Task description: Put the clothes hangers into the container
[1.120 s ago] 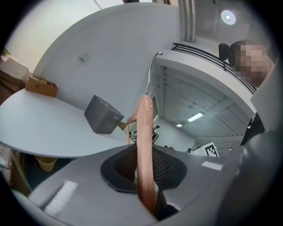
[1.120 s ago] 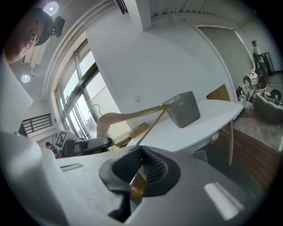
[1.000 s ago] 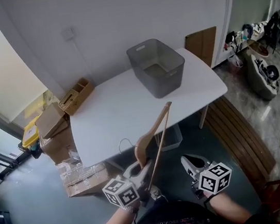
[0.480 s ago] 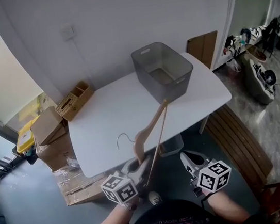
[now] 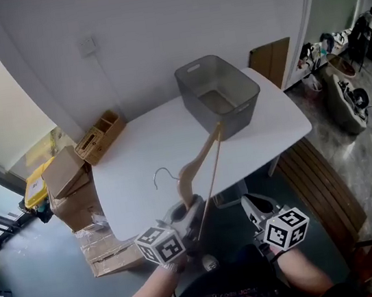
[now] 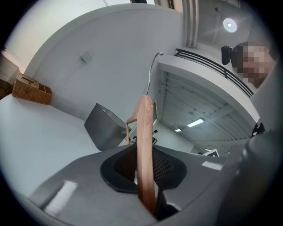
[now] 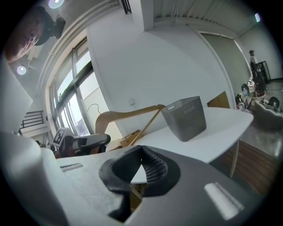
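Note:
A wooden clothes hanger (image 5: 201,159) with a metal hook is held in my left gripper (image 5: 185,213), which is shut on one end of its arm. The hanger slants up over the white table (image 5: 140,165), its far end close to the grey container (image 5: 220,98). In the left gripper view the hanger (image 6: 145,145) stands between the pads of the left gripper (image 6: 143,154), with the container (image 6: 104,128) beyond. My right gripper (image 5: 253,205) hovers beside it at the table's near edge, shut and empty. The right gripper view shows the right gripper (image 7: 141,152), the hanger (image 7: 128,114) and the container (image 7: 185,118).
A small wooden organiser (image 5: 100,133) sits at the table's far left corner. Cardboard boxes (image 5: 65,176) are stacked on the floor to the left. A wooden bench (image 5: 315,180) lies to the right of the table, and a brown board (image 5: 270,62) leans on the wall.
Both grippers have moved forward to the table's near edge. The hanger has come with the left gripper, and its far end now reaches close to the container.

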`<state>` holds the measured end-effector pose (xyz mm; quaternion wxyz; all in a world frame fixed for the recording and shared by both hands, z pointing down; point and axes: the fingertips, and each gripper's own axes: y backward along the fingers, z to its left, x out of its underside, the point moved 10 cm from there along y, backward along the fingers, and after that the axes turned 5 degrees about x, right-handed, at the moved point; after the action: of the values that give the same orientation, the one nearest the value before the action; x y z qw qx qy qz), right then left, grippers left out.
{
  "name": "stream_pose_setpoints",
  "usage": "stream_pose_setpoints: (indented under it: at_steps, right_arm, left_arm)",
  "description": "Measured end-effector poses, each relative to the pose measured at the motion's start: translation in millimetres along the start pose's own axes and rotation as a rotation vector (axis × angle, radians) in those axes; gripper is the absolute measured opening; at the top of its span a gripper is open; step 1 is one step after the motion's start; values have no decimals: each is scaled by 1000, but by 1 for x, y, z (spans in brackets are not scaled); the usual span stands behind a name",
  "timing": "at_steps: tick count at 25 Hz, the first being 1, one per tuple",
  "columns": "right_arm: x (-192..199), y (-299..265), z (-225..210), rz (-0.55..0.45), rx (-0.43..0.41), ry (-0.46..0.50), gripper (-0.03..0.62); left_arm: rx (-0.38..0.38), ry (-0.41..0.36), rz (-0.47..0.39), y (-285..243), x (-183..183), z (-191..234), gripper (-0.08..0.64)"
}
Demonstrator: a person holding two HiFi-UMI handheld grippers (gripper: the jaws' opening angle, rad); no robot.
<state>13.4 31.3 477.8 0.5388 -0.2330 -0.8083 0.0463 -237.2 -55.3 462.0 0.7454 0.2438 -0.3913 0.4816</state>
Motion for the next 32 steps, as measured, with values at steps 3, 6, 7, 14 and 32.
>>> stream_pose_setpoints:
  at_steps: [3,6,7,14,32]
  right_arm:
    - [-11,-6,-15,-8,5,5,2]
    - [-27,-15,-35,-9,-7,13,2]
    - [-33,-19,-43,-5,-15,16,2]
    - [-76,-52,-94,35,-76,28,2]
    - [-141,-130,-171,65,-144,27,2]
  left_arm:
    - [-2,-2,2,-17,-5,3,37]
    - [-16,-13,-4,-41,-11,7,37]
    - [-22,-17,-10,-50,-14,9,37]
    - [-84,-8,-75,-107,-37,18,37]
    - [-187,-9,-98,-214,-91,66,37]
